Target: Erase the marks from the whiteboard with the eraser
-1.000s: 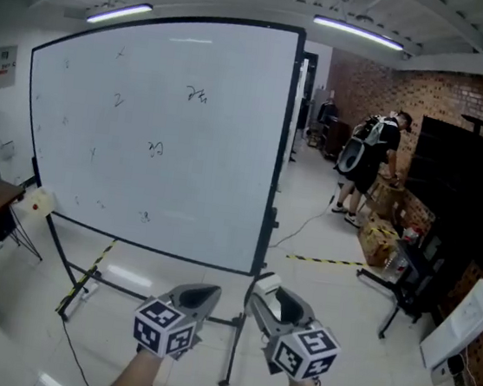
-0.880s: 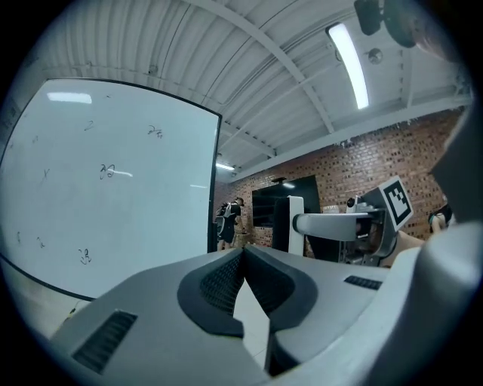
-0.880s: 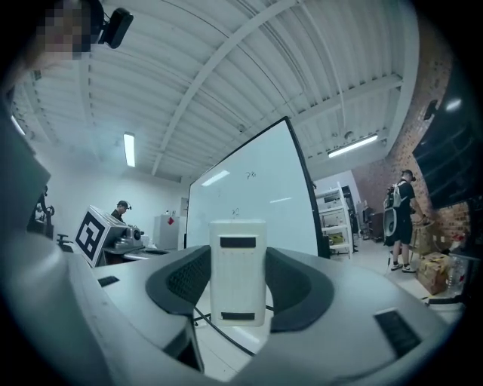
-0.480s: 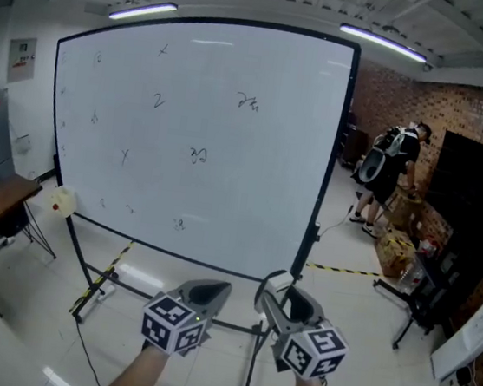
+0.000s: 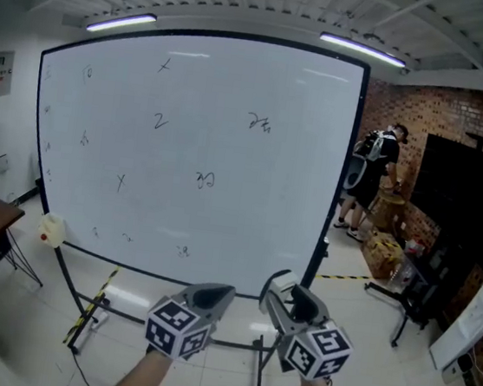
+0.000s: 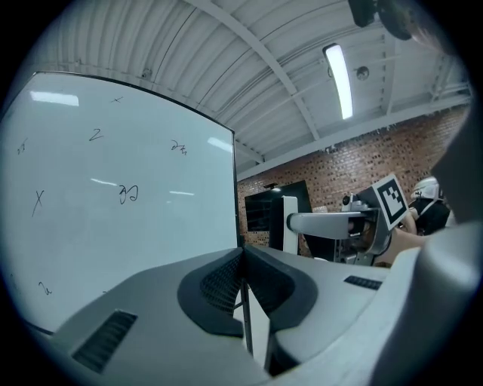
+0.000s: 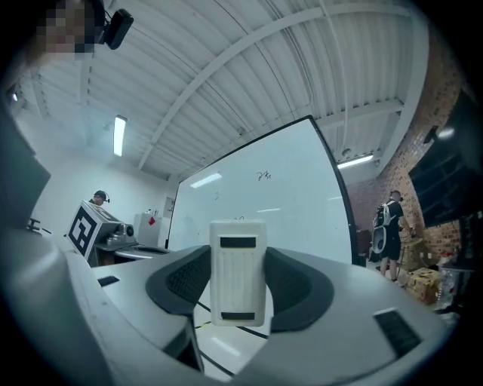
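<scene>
I hold both grippers low in front of the whiteboard [image 5: 237, 82], and neither touches it. My right gripper [image 5: 285, 300] pinches the white eraser [image 7: 238, 260] upright between its jaws, its flat face towards the camera. My left gripper [image 6: 241, 262] has its jaws pressed together with nothing between them. The board stands upright on a dark frame and carries small dark marks spread well apart: a scribble [image 5: 261, 124] near the upper right, another [image 5: 205, 179] near the middle, a cross [image 5: 120, 182] at the left, and some fainter ones along the bottom edge. Far to the right, by the brick wall [image 5: 448, 113], stands a person [image 5: 371, 173] with a backpack.
</scene>
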The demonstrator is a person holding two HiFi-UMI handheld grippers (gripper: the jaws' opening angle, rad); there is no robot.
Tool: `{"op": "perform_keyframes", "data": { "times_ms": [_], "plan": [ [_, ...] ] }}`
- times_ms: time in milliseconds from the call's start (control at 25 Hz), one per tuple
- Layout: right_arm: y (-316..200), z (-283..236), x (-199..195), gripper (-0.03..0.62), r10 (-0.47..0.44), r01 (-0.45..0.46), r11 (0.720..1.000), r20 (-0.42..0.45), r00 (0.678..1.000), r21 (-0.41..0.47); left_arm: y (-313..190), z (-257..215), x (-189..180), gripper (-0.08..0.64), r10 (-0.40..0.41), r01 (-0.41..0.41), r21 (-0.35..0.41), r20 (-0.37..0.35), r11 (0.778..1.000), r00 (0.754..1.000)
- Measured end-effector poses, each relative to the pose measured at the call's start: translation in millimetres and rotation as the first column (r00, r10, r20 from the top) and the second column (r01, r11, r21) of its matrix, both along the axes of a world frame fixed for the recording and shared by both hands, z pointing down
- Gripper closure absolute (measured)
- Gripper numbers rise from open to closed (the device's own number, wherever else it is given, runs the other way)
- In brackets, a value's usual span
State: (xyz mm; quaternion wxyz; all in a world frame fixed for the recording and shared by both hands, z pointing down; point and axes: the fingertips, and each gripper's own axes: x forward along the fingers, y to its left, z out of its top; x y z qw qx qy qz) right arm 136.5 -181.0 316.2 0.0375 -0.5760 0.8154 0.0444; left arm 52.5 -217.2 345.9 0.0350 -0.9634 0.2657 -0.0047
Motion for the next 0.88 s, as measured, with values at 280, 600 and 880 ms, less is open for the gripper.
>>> {"op": "perform_keyframes", "data": {
  "times_ms": [280, 600, 880],
  "plan": [
    [-20.2, -16.2, -10.6, 0.364, 0.01, -0.01, 0.999, 0.0, 1.0, 0.033, -25.2, -13.3, -17.3, 0.561, -0.027, 0.027, 0.011, -0.026, 1.0, 0.999],
    [-36.5, -39.5, -26.4, 0.364, -0.005, 0.006, 0.997, -0.02, 1.0, 0.071, -39.3, -35.3, -33.4, 0.561, -0.037, 0.039, 0.043, -0.045, 0.998, 0.998],
    [-49.8, -65.1, -31.3, 0.365, 0.036, -0.03, 0.993, -0.045, 0.998, 0.118, -54.2, -64.7, -41.9, 0.561, -0.035, 0.039, 0.09, -0.053, 0.995, 0.998]
  ]
}}
